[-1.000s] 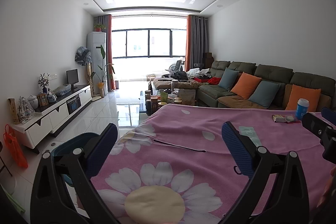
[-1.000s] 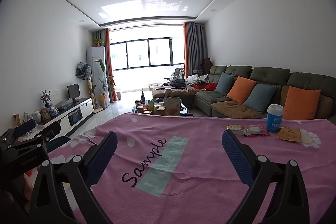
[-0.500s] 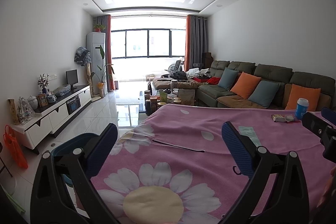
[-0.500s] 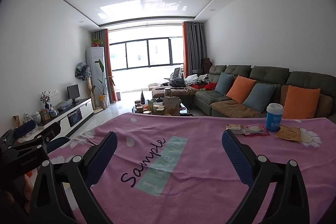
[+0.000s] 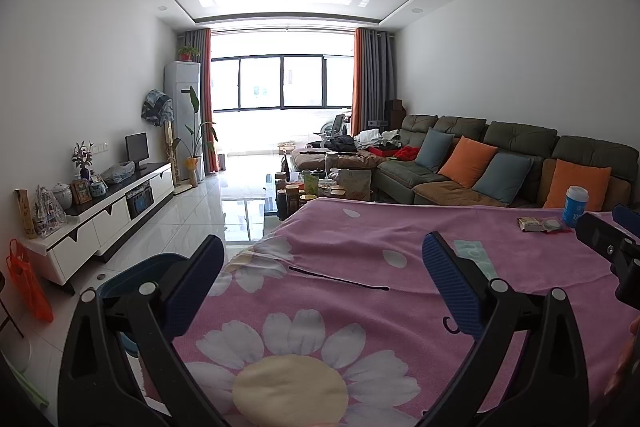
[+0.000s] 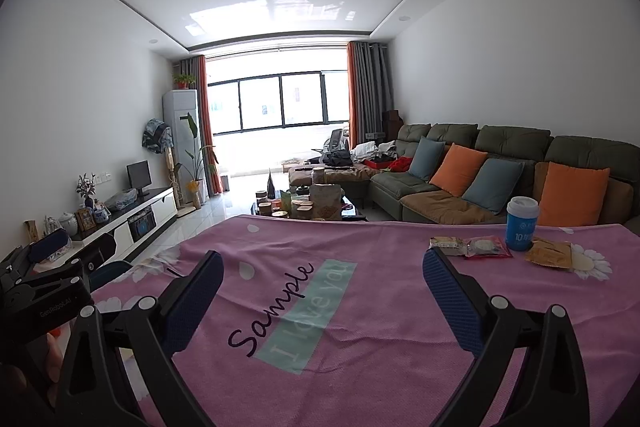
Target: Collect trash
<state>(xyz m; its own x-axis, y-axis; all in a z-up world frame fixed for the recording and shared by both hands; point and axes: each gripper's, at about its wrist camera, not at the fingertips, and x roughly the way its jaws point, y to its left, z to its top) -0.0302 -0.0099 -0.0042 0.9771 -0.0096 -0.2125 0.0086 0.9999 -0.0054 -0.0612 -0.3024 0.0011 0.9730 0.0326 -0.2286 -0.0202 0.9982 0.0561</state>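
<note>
On the pink flowered tablecloth (image 6: pixel 360 291) at the far right lie snack wrappers: a tan one (image 6: pixel 446 243), a red one (image 6: pixel 486 247) and an orange-brown one (image 6: pixel 548 254), beside a blue paper cup (image 6: pixel 521 223). The cup (image 5: pixel 575 201) and wrappers (image 5: pixel 540 225) also show in the left wrist view. My right gripper (image 6: pixel 320 267) is open and empty above the cloth, short of the wrappers. My left gripper (image 5: pixel 320 259) is open and empty over the table's left part. A dark blue bin (image 5: pixel 132 275) sits on the floor left of the table.
A thin black stick (image 5: pixel 340 281) lies on the cloth. Beyond the table stand a cluttered glass coffee table (image 6: pixel 308 207), a grey sofa with cushions (image 6: pixel 480 179) on the right and a white TV cabinet (image 5: pixel 104 211) on the left. An orange bag (image 5: pixel 28 283) hangs at the left.
Both views have drifted very slightly; the grippers stay open and nothing on the table has moved.
</note>
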